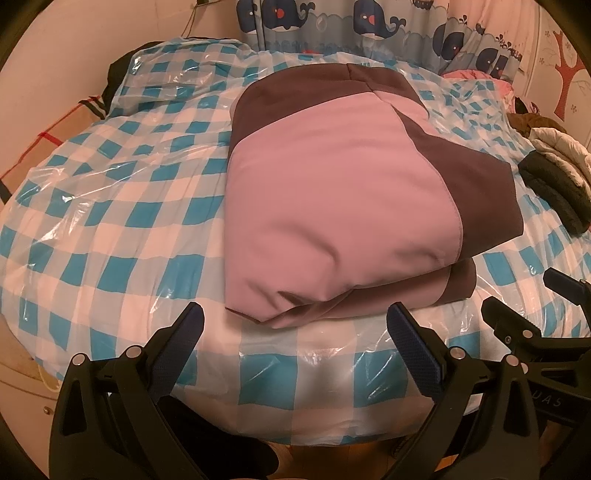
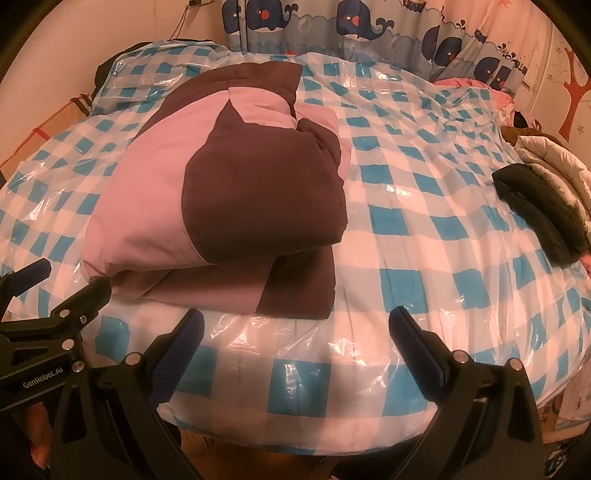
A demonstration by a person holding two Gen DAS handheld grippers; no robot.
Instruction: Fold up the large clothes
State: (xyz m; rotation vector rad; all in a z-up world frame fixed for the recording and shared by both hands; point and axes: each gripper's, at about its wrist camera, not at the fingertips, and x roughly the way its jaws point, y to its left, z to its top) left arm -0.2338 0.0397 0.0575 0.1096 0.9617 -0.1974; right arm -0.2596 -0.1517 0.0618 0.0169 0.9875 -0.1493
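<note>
A folded pink and dark brown jacket [image 1: 343, 206] lies in a thick bundle on a bed covered by a blue and white checked plastic sheet [image 1: 122, 221]. My left gripper [image 1: 295, 317] stands open just in front of the bundle's near edge, with nothing between its fingers. In the right wrist view the jacket [image 2: 221, 192] sits to the left of centre. My right gripper [image 2: 295, 319] is open and empty over the sheet [image 2: 424, 236], near the bundle's front right corner. Each gripper shows in the other's view: the right gripper [image 1: 519, 291], the left gripper [image 2: 74, 275].
A dark garment and a pale padded coat [image 2: 535, 206] are piled at the bed's right edge. A whale-print curtain [image 2: 351, 29] hangs behind the bed. A taped cardboard box [image 1: 48, 136] stands at the left. The bed's near edge [image 2: 295, 439] drops off just below the grippers.
</note>
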